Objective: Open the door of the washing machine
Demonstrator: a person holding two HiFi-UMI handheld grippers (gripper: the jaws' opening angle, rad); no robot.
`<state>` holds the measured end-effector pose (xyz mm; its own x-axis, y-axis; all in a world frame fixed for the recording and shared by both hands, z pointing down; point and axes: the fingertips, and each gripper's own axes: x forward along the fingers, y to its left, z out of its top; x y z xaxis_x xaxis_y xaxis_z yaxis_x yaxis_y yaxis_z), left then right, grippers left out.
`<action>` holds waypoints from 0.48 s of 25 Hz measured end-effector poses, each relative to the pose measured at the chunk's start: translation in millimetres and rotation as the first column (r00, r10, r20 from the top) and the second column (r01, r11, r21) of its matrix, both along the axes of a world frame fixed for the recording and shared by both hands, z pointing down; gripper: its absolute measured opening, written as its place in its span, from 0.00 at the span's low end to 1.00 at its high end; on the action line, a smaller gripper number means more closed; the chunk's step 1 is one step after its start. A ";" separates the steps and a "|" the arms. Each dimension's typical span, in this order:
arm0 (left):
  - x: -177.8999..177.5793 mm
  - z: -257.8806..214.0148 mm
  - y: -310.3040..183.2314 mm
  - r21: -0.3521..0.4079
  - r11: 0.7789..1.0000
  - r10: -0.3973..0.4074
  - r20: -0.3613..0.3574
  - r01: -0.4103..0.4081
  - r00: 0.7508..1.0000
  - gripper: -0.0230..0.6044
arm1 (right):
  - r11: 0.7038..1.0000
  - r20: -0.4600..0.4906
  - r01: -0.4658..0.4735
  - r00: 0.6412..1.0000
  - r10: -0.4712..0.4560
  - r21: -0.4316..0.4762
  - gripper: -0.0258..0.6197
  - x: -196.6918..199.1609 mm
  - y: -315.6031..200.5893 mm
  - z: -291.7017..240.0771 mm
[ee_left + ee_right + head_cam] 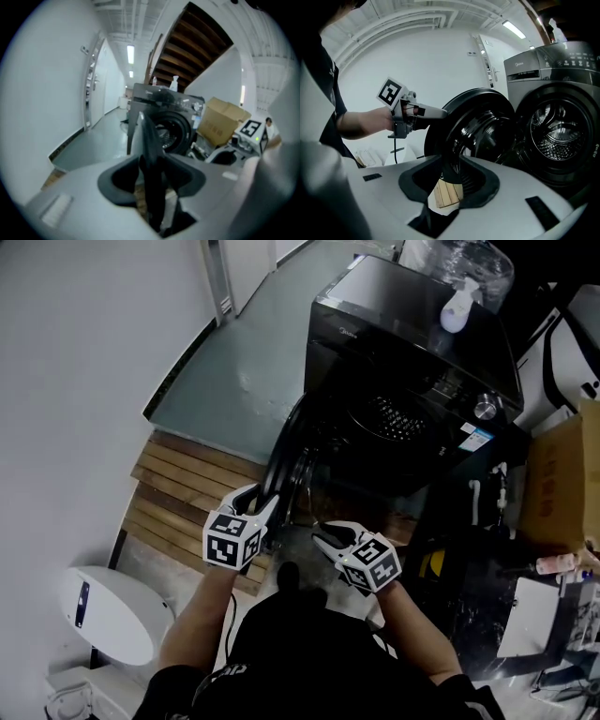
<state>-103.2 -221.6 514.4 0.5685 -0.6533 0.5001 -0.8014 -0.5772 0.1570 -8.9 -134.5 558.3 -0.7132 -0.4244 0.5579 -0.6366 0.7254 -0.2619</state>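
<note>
Door (286,460) of the washing machine (412,352): seen at centre frame in the head view, swung well out from the machine's front and standing nearly edge-on. Nearest, at lower centre, the left gripper (265,505) is closed on the door's free rim; in the left gripper view the dark rim runs up between the pads, pinched on both sides. Just right of it, the right gripper (323,540) is held low by the door's bottom edge. Its jaws stand apart with nothing clamped, and wooden slats (446,193) show through the gap. Behind the grippers, a slatted pallet (178,484) lies at left of frame. Farther back, the drum (555,133) is exposed at right of the right gripper view, its mouth fully uncovered. At the far top of the head view a spray bottle (457,306) stands on the machine's lid, and a cardboard box (553,484) sits at the right edge. Step judged: the opening swing is essentially done, the grip being kept only to steady the door. Next move, as judged: the left jaws are to be released cleanly from the rim and drawn back, without the door being nudged toward the opening.
</note>
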 end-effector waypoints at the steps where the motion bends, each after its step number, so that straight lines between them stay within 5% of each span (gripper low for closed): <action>1: -4.3 -0.3 -1.1 0.005 1.000 -0.009 0.009 0.009 1.000 0.33 | 1.000 0.002 -0.007 1.000 0.007 0.002 0.20 1.6 -2.7 -1.3; 12: -53.7 -1.1 -22.4 0.049 0.991 -0.131 0.084 0.127 0.988 0.33 | 1.000 0.003 -0.015 1.000 0.015 0.010 0.20 6.9 -13.8 -3.5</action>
